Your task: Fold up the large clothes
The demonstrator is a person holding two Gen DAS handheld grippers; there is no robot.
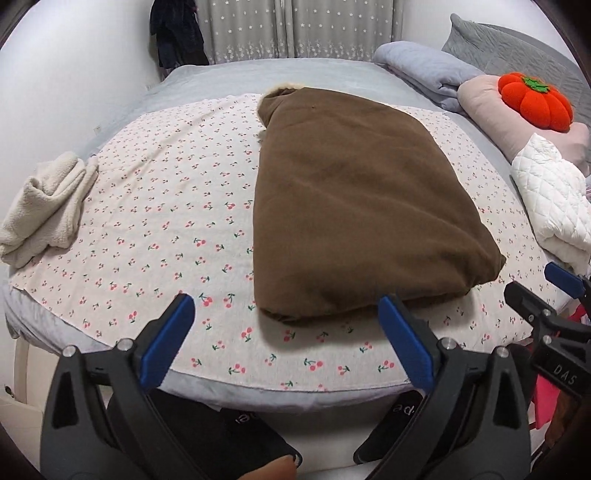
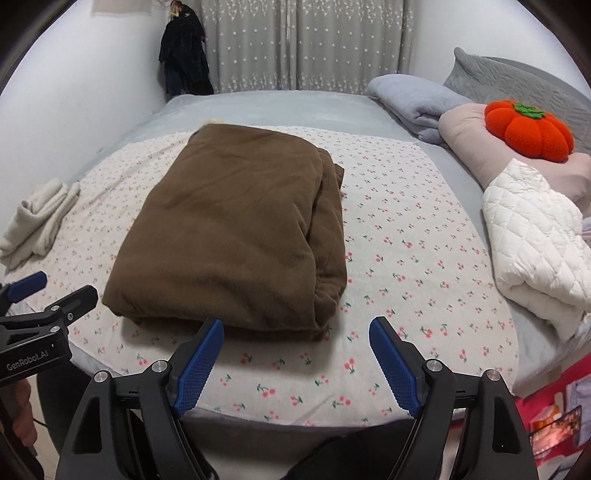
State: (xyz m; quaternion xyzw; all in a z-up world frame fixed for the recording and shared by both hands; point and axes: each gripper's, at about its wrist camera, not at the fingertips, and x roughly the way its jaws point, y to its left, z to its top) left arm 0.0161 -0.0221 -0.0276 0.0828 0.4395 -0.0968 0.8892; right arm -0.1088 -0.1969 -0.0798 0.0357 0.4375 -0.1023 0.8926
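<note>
Brown coat lies folded (both grippers clear, jaws apart) on bed.

Right in front of the left gripper, with its blue pads and black arms, lies the brown coat. Under the coat is a white sheet with little pink cherries and green stems. Far to that gripper's left sits a cream cloth. Off to its right are a white quilted jacket and an orange pumpkin cushion with a green top. Far ahead hang grey curtains with white stars.
</note>
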